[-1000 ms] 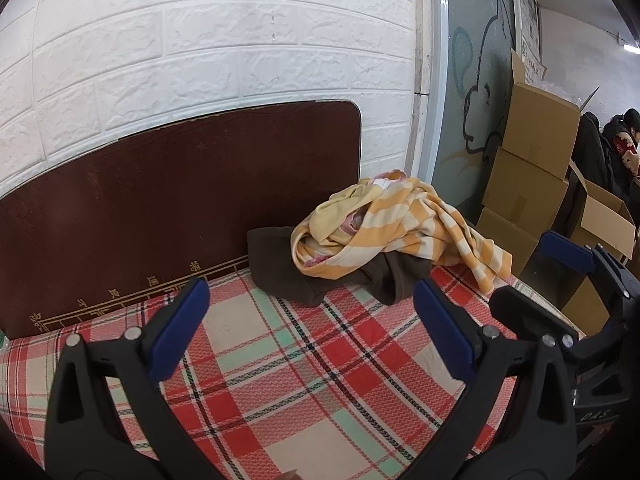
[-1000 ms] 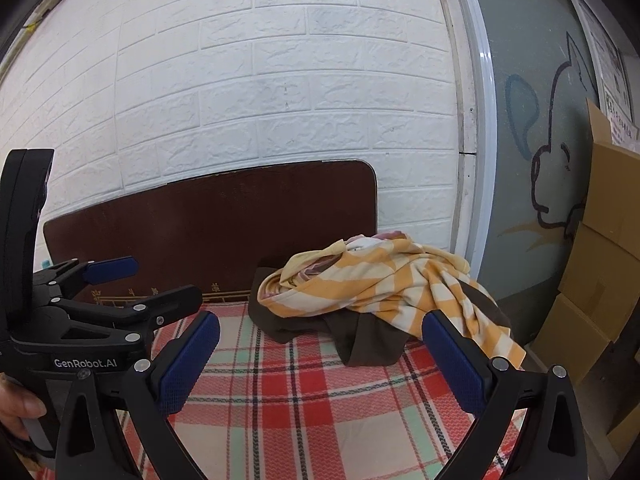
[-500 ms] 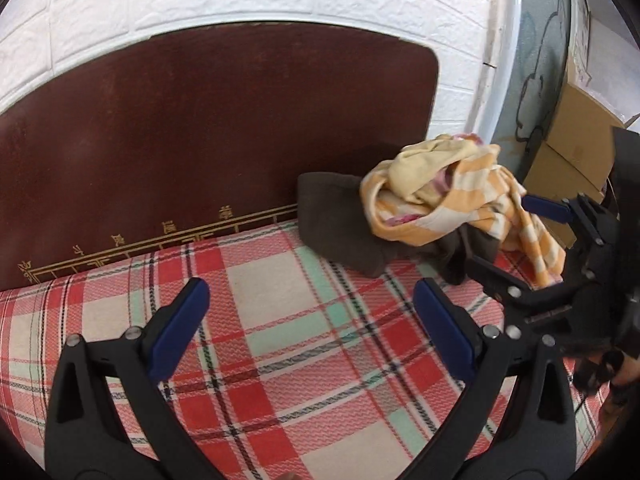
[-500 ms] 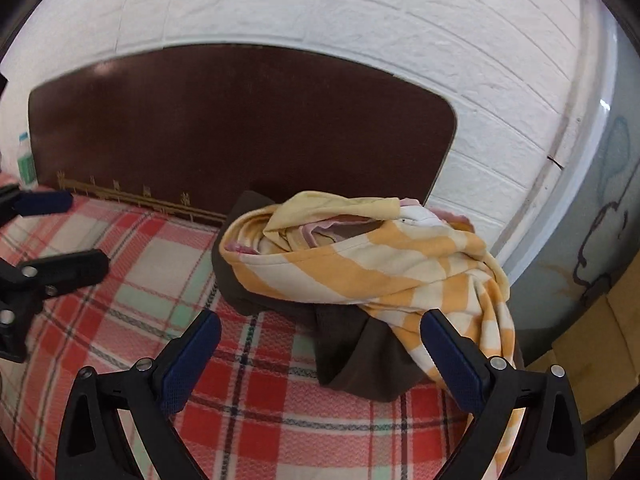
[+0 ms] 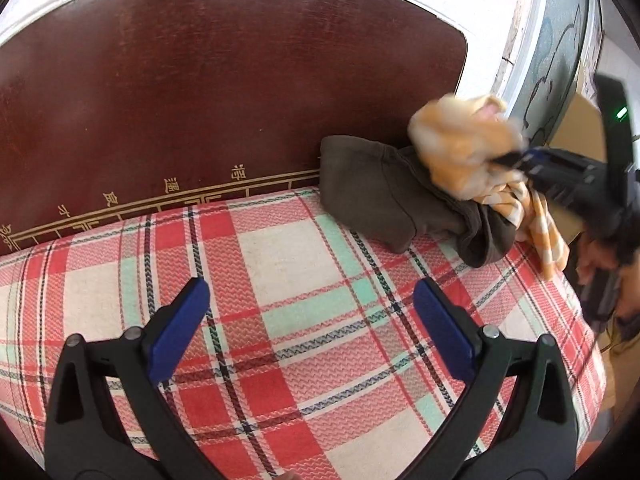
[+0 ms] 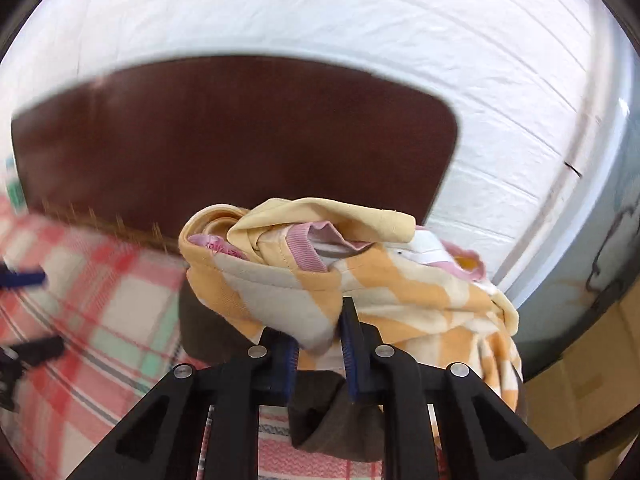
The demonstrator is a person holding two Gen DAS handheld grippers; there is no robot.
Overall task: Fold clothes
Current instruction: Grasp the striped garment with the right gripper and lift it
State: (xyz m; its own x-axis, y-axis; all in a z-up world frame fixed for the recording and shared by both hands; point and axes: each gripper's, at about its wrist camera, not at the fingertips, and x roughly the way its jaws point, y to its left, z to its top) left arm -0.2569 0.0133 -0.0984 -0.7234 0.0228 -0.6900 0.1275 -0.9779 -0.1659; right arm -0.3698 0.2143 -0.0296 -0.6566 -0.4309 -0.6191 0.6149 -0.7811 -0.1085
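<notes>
A crumpled orange-and-cream striped garment point(image 6: 360, 280) with pink trim lies on a dark brown garment point(image 5: 376, 192) at the far right corner of the plaid bed cover point(image 5: 288, 264). My right gripper point(image 6: 318, 344) is shut on a fold of the striped garment point(image 5: 464, 152); in the left wrist view that gripper point(image 5: 516, 158) reaches in from the right, blurred. My left gripper point(image 5: 312, 328) hovers open over the bare plaid cover, well short of the clothes, with nothing between its fingers.
A dark brown headboard point(image 5: 224, 92) with gold lettering backs the bed against a white brick wall point(image 6: 320, 20). Cardboard boxes point(image 6: 580, 380) stand off the bed's right side. A person's hand point(image 5: 596, 256) holds the right gripper at the right edge.
The right gripper moved in to the pile and went from open to shut on the striped garment. The left gripper moved closer and lower over the cover, staying open.
</notes>
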